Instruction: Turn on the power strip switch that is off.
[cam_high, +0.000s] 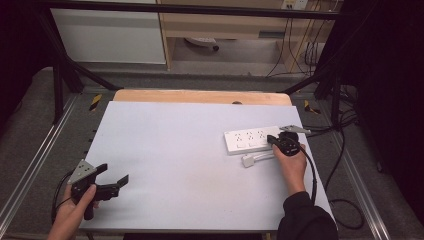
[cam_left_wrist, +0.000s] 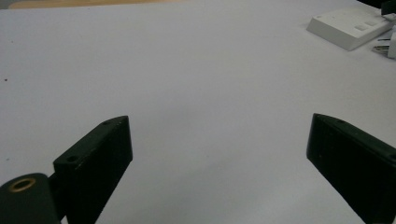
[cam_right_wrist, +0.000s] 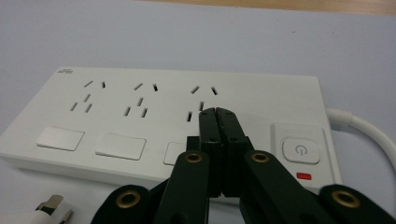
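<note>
High view: the power strip (cam_high: 251, 140) lies near the bench's (cam_high: 165, 165) right edge, a white plug (cam_high: 252, 160) just in front of it. The right gripper (cam_high: 274, 140) rests at the strip's right end; the left gripper (cam_high: 116, 181) hangs near the front left corner.

Left gripper view: jaws stand wide apart, nothing between them.

Right gripper view: the right gripper (cam_right_wrist: 218, 112) has its jaws pressed together, empty, tips over the third socket beside the switch (cam_right_wrist: 301, 150).

Risk, as judged: closed tips pushing down could skid the strip or trip a switch; the plug (cam_right_wrist: 49, 207) remains ungrasped.
</note>
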